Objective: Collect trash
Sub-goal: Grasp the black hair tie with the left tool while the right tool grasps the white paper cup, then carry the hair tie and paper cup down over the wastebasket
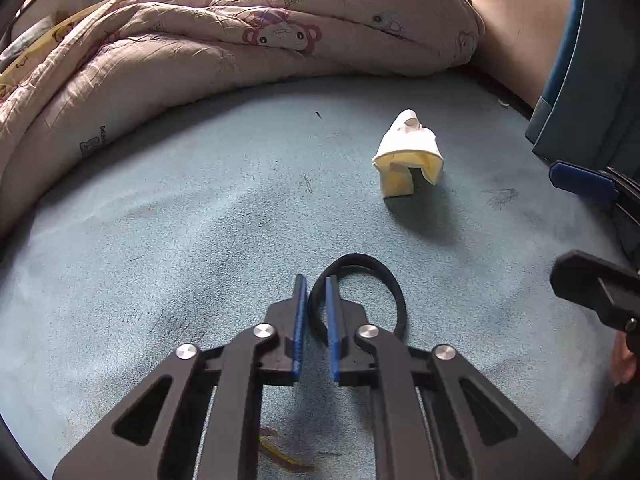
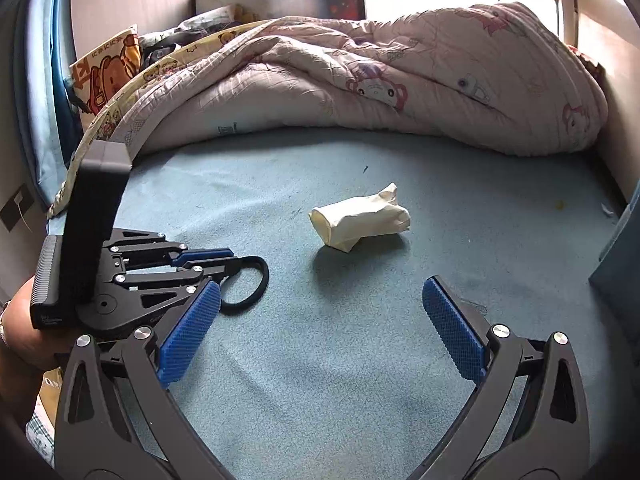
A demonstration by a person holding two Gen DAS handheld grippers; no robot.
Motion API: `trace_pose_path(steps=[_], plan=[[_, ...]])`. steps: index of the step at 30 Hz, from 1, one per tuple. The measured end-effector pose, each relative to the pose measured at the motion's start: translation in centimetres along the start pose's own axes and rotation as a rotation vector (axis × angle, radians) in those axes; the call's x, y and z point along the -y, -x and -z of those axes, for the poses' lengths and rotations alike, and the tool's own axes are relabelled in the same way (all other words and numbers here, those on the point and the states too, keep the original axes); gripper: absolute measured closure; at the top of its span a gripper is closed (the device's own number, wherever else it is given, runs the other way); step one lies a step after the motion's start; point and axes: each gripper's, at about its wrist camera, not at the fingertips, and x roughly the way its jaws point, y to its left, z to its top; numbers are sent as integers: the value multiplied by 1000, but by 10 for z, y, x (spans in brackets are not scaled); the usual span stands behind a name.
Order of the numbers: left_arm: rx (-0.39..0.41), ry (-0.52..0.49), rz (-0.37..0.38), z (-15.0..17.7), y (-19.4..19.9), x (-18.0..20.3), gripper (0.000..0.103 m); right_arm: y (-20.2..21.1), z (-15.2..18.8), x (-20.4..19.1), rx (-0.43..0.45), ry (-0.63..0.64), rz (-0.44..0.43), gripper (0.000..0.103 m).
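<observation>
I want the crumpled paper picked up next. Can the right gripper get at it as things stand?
Probably yes. The right gripper is open and the crumpled paper lies ahead of it on the bare blue sheet, nothing between; the left gripper sits off to the side.

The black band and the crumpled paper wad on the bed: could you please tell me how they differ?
The black band is a thin dark loop lying flat, pinched by the left gripper; the paper wad is pale, bulky and untouched, ahead of the open right gripper. Both rest on the blue sheet.
</observation>
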Motion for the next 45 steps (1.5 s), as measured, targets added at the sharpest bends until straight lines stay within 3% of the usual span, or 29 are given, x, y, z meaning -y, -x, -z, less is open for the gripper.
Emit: trace_pose_path(steps=[6,14,19,20,22,27,34,45], plan=[[1,-1,11,7,5,-1,100,-43,-15,12,-99,-33,65,5],[21,27,22,5,22,-18,100,-87,-43,2,-119,78,105,5],[29,25,29,6,26,-21,100,-114,-51,11,-174,67,121,5],[27,26,31,8,25,-21,100,-118,-49,13,-192,65,100,19],[23,32,38,11,23,-22,100,-119,-45,12,-191,67,78,21],[36,50,50,14,31,-24,100,-96,-34,7,-145,63,63,22],[67,73,63,34,65,-24,100,-34,-12,-21,-72,97,23,22],[94,56,103,111,134,10,100,86,67,-66,-13,125,-53,22]])
